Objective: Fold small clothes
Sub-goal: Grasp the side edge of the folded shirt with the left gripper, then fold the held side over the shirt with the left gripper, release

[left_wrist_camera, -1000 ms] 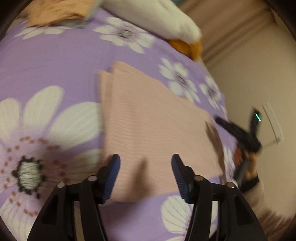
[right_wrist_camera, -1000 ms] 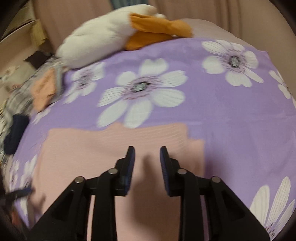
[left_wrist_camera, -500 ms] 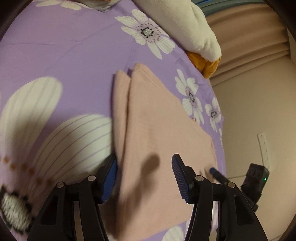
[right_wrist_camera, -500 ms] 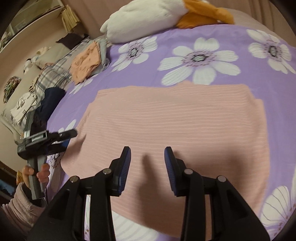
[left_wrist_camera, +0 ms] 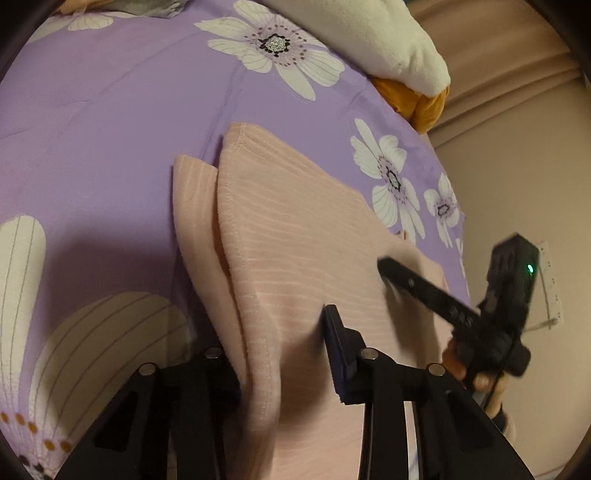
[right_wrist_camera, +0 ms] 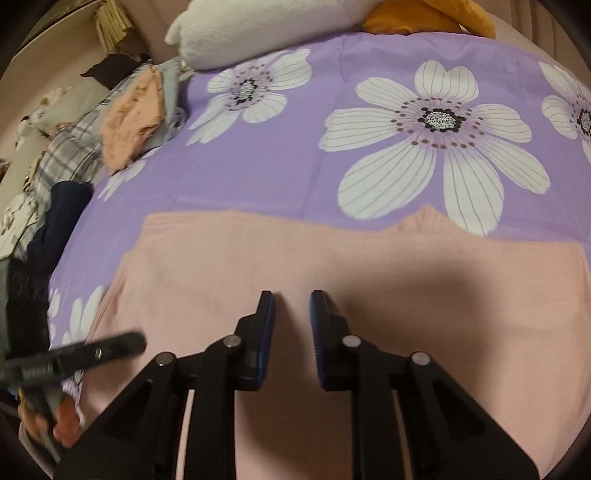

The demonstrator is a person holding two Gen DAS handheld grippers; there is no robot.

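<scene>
On the purple flowered bed (left_wrist_camera: pixel 110 110), the pink garment (left_wrist_camera: pixel 295 236) lies flat while the left tongs (left_wrist_camera: pixel 280 343), wide apart a second ago, now straddle its raised near-left edge, and the right tongs (right_wrist_camera: pixel 291 306), narrowly parted, hover empty, suggesting a fold beginning.

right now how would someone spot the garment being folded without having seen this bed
Start at the purple flowered bedsheet. Near its front edge, below the white plush, lies the pink ribbed garment. Unlike the crumpled clothes pile at the left, it lies spread flat and plain pink.
</scene>
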